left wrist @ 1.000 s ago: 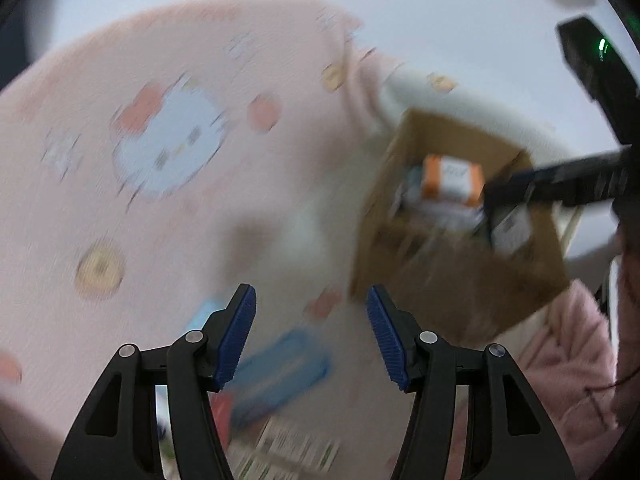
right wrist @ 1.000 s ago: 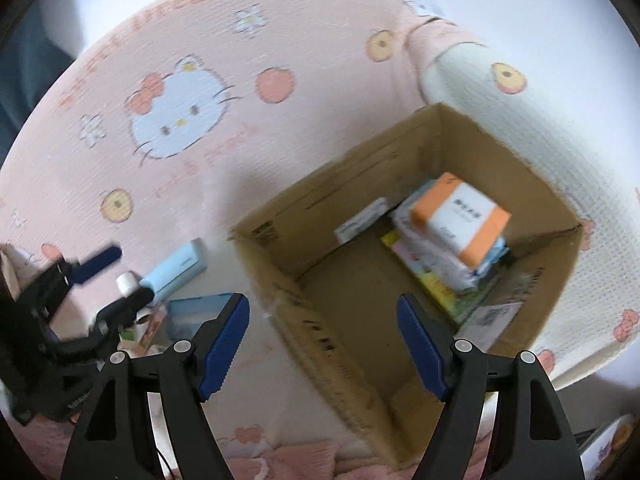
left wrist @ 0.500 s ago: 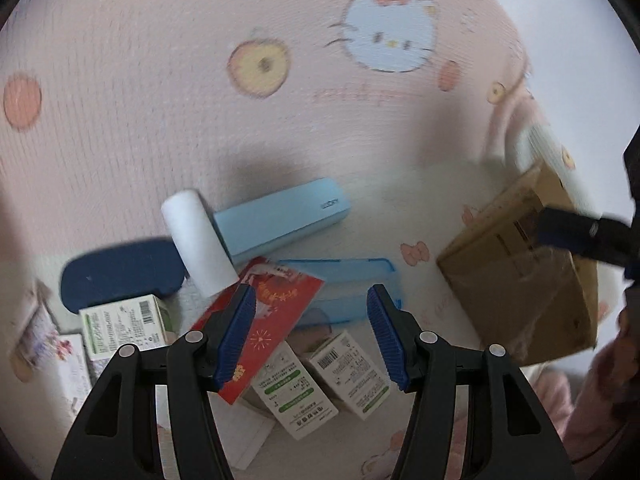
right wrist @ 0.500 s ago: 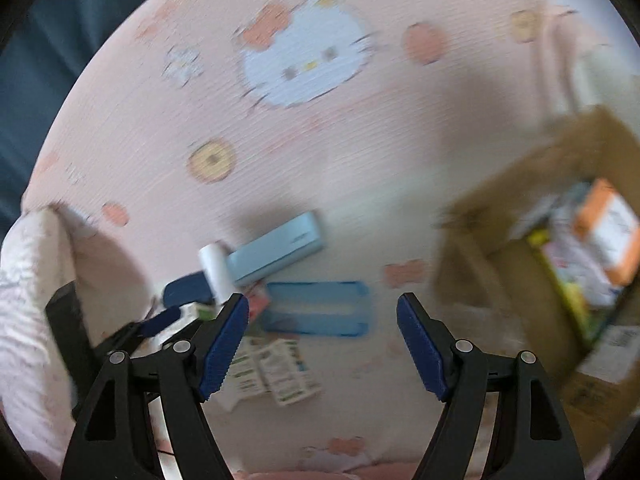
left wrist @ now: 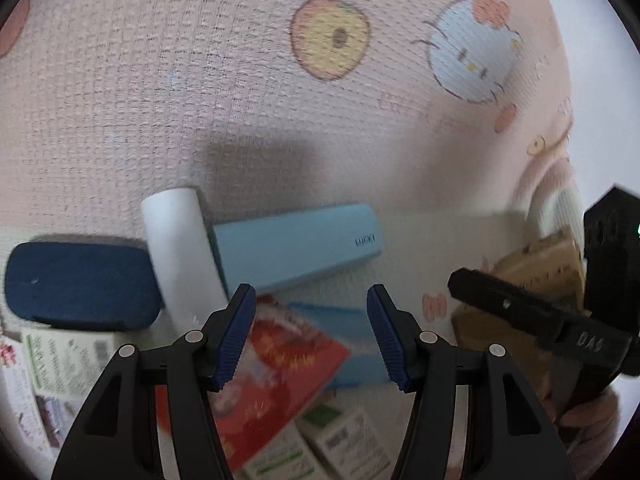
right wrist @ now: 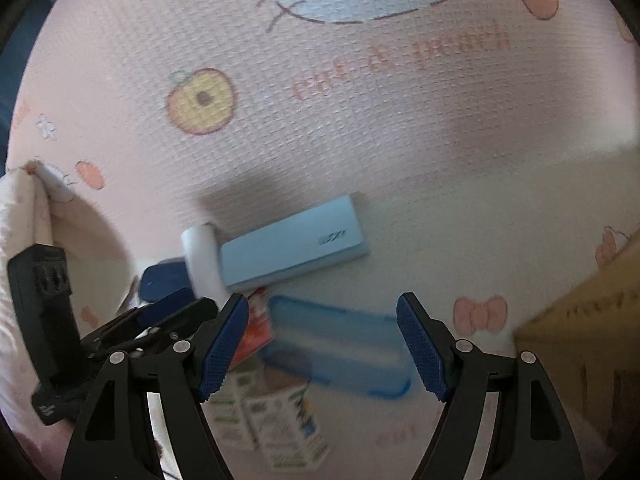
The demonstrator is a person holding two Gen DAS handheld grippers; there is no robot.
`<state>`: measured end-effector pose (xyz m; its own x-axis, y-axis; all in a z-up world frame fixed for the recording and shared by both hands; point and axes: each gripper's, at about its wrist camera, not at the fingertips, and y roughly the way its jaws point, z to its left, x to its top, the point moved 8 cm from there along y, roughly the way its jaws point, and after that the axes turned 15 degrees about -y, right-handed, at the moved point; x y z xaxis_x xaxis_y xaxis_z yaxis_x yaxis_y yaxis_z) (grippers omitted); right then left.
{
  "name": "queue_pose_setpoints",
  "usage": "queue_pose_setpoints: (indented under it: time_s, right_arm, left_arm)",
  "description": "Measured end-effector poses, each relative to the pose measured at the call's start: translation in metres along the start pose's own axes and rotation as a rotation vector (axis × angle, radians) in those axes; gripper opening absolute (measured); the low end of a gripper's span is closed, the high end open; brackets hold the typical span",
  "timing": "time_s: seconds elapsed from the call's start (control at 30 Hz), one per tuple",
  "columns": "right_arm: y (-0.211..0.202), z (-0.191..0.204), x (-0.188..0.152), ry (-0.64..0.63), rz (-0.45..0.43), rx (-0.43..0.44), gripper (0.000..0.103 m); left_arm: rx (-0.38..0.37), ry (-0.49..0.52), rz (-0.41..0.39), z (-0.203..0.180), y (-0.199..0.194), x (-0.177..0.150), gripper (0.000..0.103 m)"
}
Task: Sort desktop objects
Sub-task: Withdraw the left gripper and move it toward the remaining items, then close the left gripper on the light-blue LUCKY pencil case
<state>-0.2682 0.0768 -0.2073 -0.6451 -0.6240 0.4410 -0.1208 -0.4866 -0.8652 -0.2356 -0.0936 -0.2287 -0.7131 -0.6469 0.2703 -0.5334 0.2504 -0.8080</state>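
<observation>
Hovering over the clutter, both grippers stand with jaws apart and nothing between the pads. The left gripper (left wrist: 310, 334) points at the red packet (left wrist: 280, 376); the right gripper (right wrist: 322, 346) points at the clear blue lid (right wrist: 340, 350). Taking the light blue case (left wrist: 296, 248) as landmark: the white roll (left wrist: 182, 248) touches its left end, the dark blue case (left wrist: 78, 284) lies further left, the red packet and blue lid lie just below it, and the green-and-white boxes (left wrist: 336, 448) lie lower still. The cardboard box (right wrist: 588, 312) stands well to its right.

Hazards:
- The two grippers work close together; converging on adjacent items risks a collision.
- The red packet overlaps the lid; lifting either may drag the other.
- The flat lid offers little edge; the pads may slip.
- The white roll may roll if nudged.
</observation>
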Motion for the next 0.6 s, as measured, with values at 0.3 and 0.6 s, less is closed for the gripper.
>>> queue_pose_setpoints:
  time_s: [0.3,0.6]
  right_arm:
    - [0.034,-0.027,0.015,0.102,-0.022,0.074,0.014]
    - [0.076,-0.034,0.038,0.077,0.021,0.101,0.015]
  left_arm:
    - [0.252,-0.087,-0.007,0.029,0.038,0.020,0.023]
    - [0.406,-0.042,0.029,0.016,0.050,0.021,0.031]
